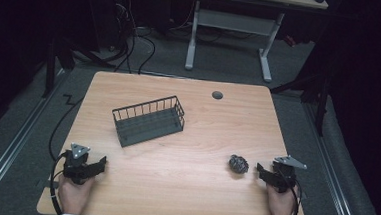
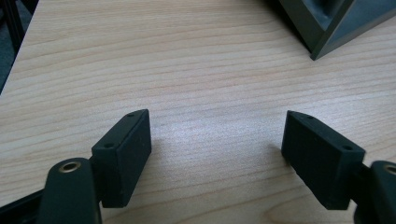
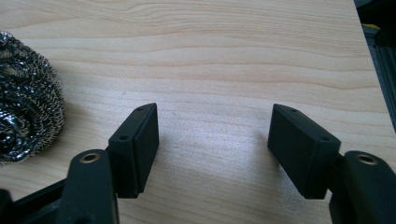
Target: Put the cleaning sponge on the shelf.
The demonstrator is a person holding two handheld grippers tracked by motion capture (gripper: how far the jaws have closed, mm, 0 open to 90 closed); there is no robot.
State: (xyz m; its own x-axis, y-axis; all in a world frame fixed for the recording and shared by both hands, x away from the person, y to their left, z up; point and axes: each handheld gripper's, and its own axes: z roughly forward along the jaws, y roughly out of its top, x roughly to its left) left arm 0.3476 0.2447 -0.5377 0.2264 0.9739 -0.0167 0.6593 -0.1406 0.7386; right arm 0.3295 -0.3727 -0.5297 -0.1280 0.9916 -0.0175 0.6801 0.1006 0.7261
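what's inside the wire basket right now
Nothing that I can see: the wire basket shows a bare dark floor through its open top in the high view. The steel scourer lies outside it on the table, beside the right gripper.
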